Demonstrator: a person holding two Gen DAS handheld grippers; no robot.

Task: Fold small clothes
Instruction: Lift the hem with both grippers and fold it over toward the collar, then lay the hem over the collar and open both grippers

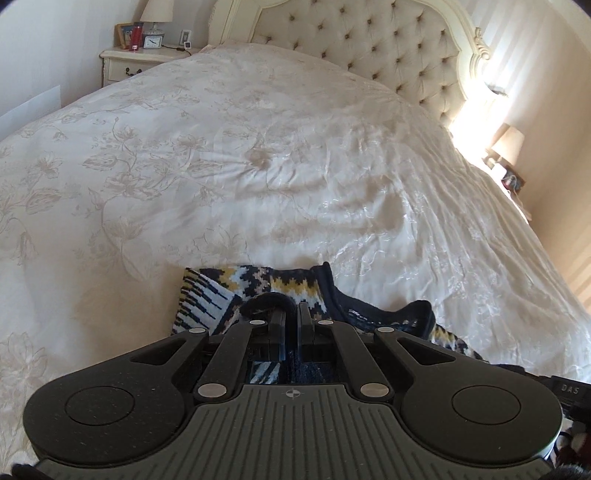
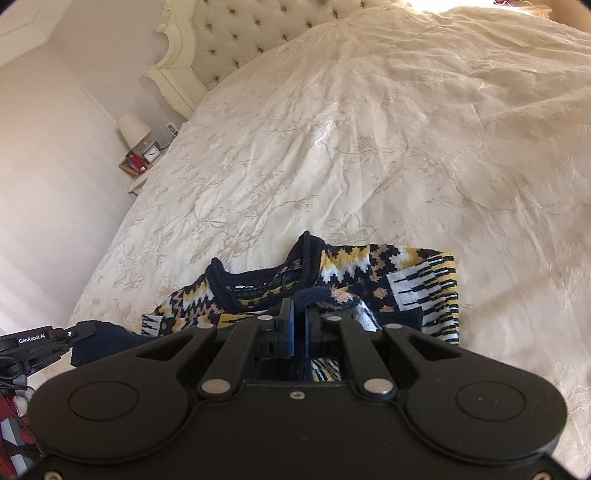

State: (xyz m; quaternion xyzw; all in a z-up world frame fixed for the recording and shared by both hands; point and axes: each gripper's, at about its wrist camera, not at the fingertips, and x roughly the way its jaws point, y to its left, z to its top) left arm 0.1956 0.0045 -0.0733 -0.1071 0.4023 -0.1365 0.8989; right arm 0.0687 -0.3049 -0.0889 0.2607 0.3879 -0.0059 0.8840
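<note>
Left gripper (image 1: 293, 308): I find it clamped on the dark ribbed edge of the sweater (image 1: 221, 291); jaws nearly together with cloth pinched between them.
Right gripper (image 2: 299, 314): I find it likewise closed on a navy edge of the same garment, fabric bunched between the pads.
Sweater (image 2: 388, 280): navy, white and yellow zigzag knit, lying partly folded on the bedspread (image 1: 258, 147) at the near edge of the bed, directly ahead of both tools. Neck opening faces up in the right view.
Bedspread: cream, floral pattern, wrinkled; covers the whole bed.
Headboard (image 1: 351, 44): tufted, cream frame, at the far end.
Nightstand (image 1: 125, 62): far left corner in the left view; I note a lamp (image 1: 157, 14), clock (image 1: 152, 41) and red item on it.
Second lamp (image 1: 508, 146): right side of bed, by bright window light.
Cross-view: the left gripper's body shows at the lower left of the right view, near the sweater's dark sleeve.
</note>
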